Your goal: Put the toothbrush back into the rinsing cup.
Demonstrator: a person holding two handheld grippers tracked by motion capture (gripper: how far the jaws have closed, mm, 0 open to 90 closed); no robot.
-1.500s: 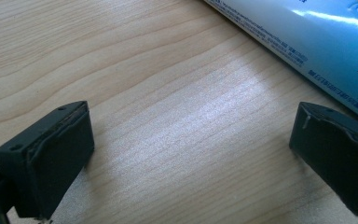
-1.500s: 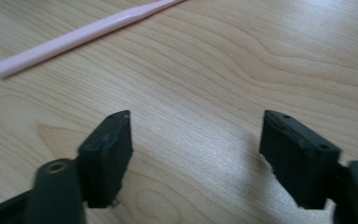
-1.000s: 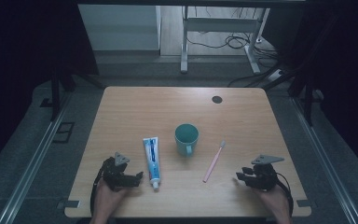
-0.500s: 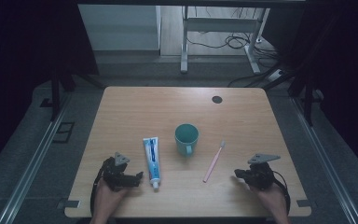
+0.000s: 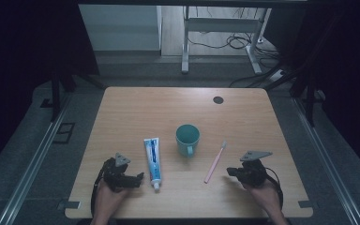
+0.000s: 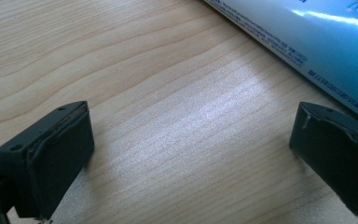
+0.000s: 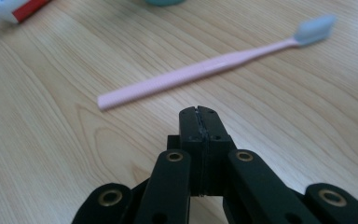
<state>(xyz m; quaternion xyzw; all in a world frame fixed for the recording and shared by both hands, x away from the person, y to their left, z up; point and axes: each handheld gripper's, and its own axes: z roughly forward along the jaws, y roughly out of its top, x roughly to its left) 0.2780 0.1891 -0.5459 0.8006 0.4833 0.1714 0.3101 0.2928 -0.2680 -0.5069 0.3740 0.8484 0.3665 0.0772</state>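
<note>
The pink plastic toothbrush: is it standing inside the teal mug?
No, the pink plastic toothbrush lies flat on the wooden table, beside the teal mug.

My left gripper (image 5: 138,178) is a black, blocky tool with a small grey three-cornered plate on top and a dark cable looping off its back. In the left gripper view its jaws are matte black blocks, each faced with a dark rubbery pad and marked with a tiny hole near the top edge. My right gripper (image 7: 200,112) is the same black build, with a larger grey triangular plate and its own dark cable. Up close I see flat black link arms with brass-coloured ringed pivots. Both forearms are bare, with no sleeves showing
</note>
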